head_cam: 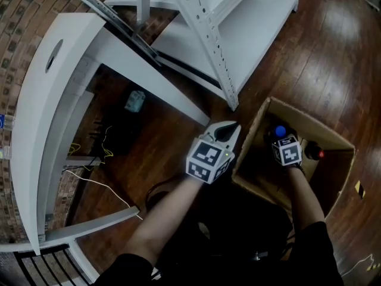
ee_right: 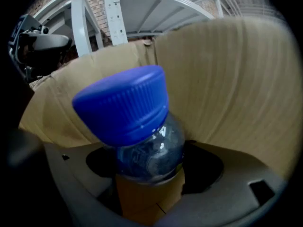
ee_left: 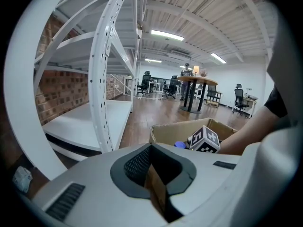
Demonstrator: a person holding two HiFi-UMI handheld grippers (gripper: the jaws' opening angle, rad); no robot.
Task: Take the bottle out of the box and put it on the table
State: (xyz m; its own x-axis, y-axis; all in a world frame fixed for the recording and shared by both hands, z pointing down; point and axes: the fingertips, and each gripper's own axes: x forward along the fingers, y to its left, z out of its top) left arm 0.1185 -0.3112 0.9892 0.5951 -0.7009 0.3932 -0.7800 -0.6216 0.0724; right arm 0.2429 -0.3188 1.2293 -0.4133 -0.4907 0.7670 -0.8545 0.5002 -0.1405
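Your left tongs (head_cam: 228, 131) are pinched narrow on the box (head_cam: 331, 137) edge. Your right tongs (ee_right: 150, 174) sit wide down inside the box. The bottle (ee_right: 147, 148), blue cap (ee_right: 122, 105) tilted, stands between them with the pads not pressing it. Bottle not out yet.

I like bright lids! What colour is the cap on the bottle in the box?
Blue. The cap shows best in the right gripper view.
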